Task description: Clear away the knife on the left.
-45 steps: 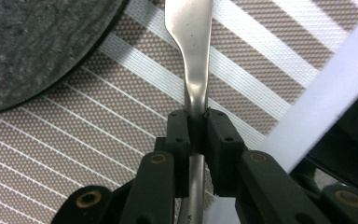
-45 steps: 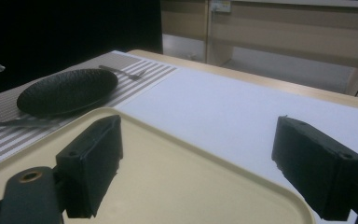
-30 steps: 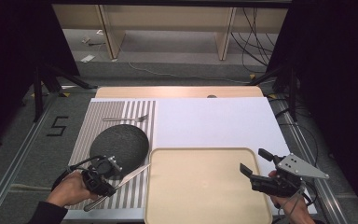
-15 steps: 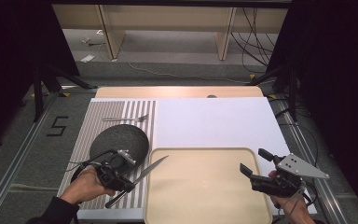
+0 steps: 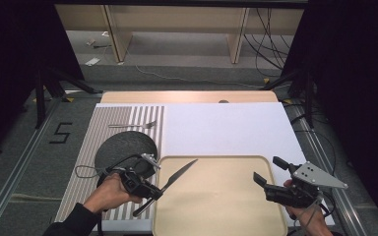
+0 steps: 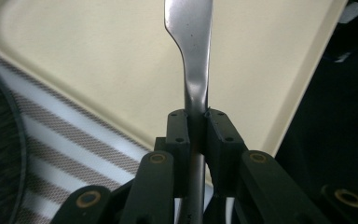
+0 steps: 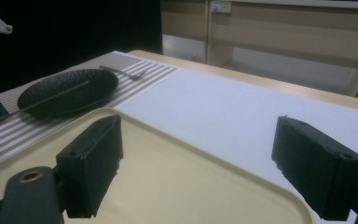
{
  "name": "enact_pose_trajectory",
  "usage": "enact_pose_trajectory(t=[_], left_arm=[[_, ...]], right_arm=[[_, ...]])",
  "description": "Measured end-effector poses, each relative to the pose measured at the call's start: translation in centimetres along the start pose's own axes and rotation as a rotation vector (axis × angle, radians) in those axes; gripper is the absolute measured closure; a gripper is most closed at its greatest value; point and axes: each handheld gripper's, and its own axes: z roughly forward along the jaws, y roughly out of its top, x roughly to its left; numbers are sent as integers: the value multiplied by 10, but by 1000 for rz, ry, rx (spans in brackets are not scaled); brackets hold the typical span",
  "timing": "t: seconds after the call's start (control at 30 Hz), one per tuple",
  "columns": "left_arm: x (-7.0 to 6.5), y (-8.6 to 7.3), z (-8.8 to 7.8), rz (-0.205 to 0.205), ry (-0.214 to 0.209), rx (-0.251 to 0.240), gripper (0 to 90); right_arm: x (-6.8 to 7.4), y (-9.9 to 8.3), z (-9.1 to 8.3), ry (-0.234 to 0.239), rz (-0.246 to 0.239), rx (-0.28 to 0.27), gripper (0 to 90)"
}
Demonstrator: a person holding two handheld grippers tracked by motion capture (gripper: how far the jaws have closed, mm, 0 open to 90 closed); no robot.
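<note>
Left gripper (image 5: 147,189) clamping knife (image 5: 174,179) by handle, jaws nearly closed on it; blade reaching over near-left corner of beige tray (image 5: 236,216). Right gripper (image 5: 270,172) hovering over tray's right edge, jaws standing wide, gripping nothing. Black plate (image 5: 123,147) and fork (image 5: 133,125) lying left of tray on striped mat (image 5: 78,177).

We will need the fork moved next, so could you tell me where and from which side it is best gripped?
Grip the fork at mid-handle, coming straight down from above with the jaws across its length. It lies flat on the striped mat, beyond the dark plate; the handle is thin and straight, clear of the plate's rim.
</note>
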Motion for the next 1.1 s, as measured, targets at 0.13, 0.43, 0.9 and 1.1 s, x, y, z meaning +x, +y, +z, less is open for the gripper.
enact_pose_trajectory(t=[0.13,0.43,0.9,1.1], left_arm=[[-2,6,4,-7,-9,4,800],[-4,29,24,-30,-40,54,799],[-5,50,52,-48,-95,89,799],[-5,51,63,-56,-98,117,799]], right_arm=[[0,0,0,0,1,1,173],[0,0,0,1,3,-3,173],[0,0,-1,2,2,-3,173],[0,0,-1,3,-1,-4,174]])
